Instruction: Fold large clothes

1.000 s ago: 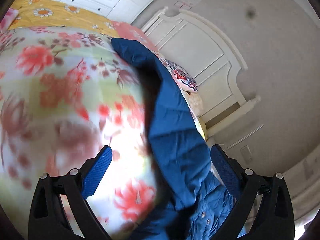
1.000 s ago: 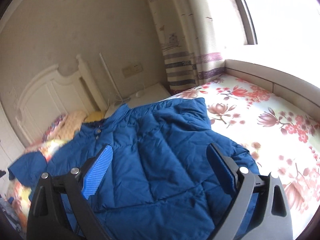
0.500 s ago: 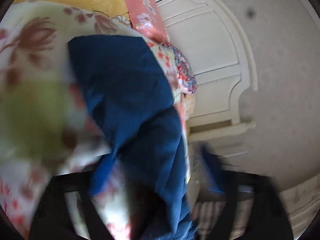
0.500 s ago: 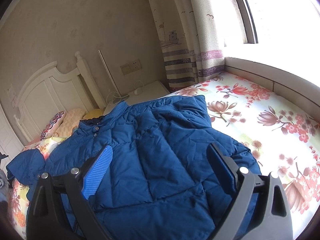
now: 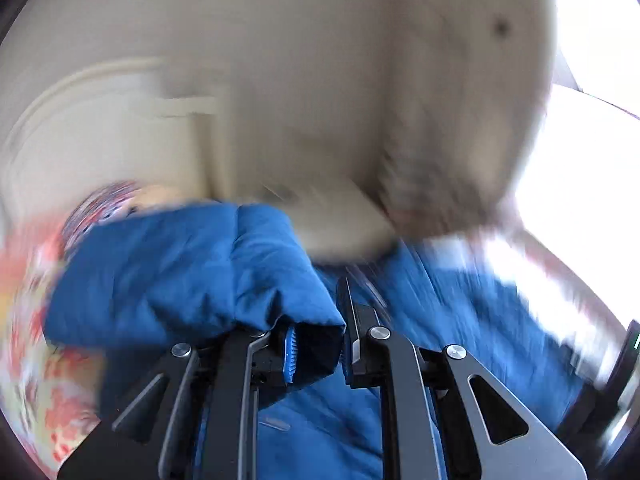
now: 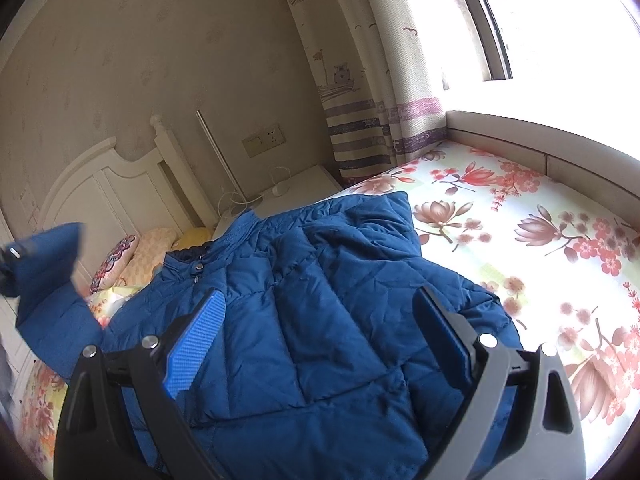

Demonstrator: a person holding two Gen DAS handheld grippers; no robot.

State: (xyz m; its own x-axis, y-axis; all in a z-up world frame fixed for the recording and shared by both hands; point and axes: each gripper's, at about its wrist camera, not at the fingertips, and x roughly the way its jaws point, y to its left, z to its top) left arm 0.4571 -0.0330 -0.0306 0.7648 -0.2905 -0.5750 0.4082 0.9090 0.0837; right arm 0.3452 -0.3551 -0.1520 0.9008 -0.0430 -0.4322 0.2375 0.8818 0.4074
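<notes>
Between the left gripper's (image 5: 318, 354) clamped pads sits the blue jacket's sleeve (image 5: 192, 272).

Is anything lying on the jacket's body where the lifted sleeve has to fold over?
Nothing visible. The sleeve, clamped in the left hand-held gripper, hangs raised beside the jacket, whose quilted front is bare; the right hand-held gripper hovers open above it.

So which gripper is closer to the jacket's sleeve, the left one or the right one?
Left. The left gripper is clamped on the sleeve. The right gripper is open over the jacket's body, away from that sleeve.
</notes>
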